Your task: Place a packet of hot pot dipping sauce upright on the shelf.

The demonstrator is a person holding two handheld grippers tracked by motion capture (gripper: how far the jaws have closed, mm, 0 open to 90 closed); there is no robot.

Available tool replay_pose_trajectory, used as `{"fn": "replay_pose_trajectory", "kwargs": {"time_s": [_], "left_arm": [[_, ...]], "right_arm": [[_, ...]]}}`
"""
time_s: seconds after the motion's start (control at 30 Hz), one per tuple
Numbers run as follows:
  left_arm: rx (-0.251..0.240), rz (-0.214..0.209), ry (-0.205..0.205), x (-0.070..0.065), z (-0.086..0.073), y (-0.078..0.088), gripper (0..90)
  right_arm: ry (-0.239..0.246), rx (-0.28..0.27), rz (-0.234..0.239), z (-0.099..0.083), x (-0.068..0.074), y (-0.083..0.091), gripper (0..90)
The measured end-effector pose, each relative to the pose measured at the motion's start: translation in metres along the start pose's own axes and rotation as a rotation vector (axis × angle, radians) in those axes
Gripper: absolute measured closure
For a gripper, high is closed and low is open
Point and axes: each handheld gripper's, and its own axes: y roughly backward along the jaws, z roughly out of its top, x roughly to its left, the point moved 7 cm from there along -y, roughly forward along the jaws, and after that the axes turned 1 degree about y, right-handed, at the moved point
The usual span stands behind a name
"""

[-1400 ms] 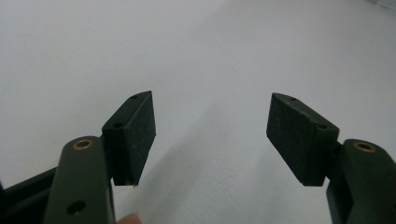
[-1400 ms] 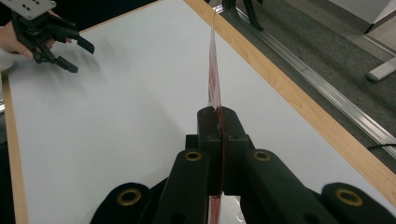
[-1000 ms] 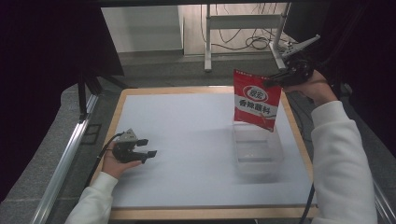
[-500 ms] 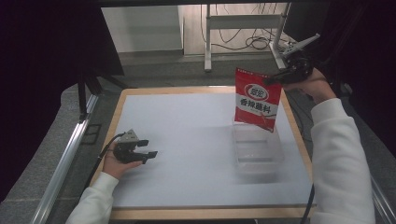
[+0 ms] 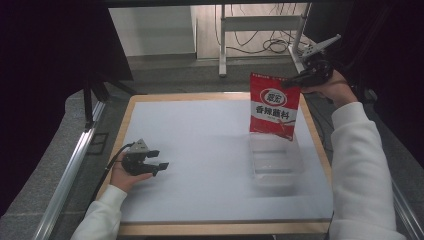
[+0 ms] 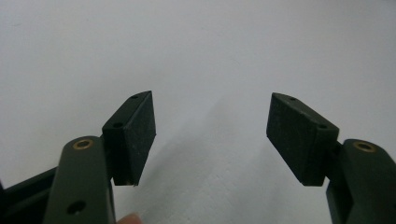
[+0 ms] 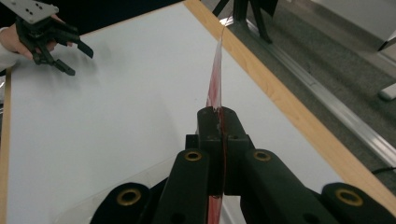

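Compared with a second ago, the red packet [image 5: 274, 105] is hanging a little higher and further toward the far edge, and the left gripper [image 5: 154, 160] is staying where it was. The right gripper [image 5: 289, 82] is clamping its jaws tight on the packet's upper right corner, so the packet is hanging upright above the far end of the clear plastic container [image 5: 276, 161]. The left gripper is resting low over the white table [image 5: 200, 130] near its left wooden edge, jaws wide apart and holding nothing. Much open white surface is lying between both grippers
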Motion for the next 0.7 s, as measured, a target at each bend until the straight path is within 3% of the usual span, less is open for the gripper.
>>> {"fn": "replay_pose_trajectory", "kwargs": {"time_s": [0.2, 0.43, 0.7], "left_arm": [[0.002, 0.001, -0.001, -0.001, 0.000, 0.000, 32.4], [0.000, 0.001, 0.003, -0.002, 0.000, 0.000, 32.4], [-0.007, -0.003, 0.001, -0.002, 0.001, 0.001, 32.4]], "right_arm": [[0.016, -0.020, 0.020, 0.003, -0.002, 0.001, 88.9], [0.044, -0.002, 0.024, -0.006, -0.004, -0.010, 88.9], [0.014, -0.024, 0.031, -0.017, -0.006, -0.011, 88.8]]}}
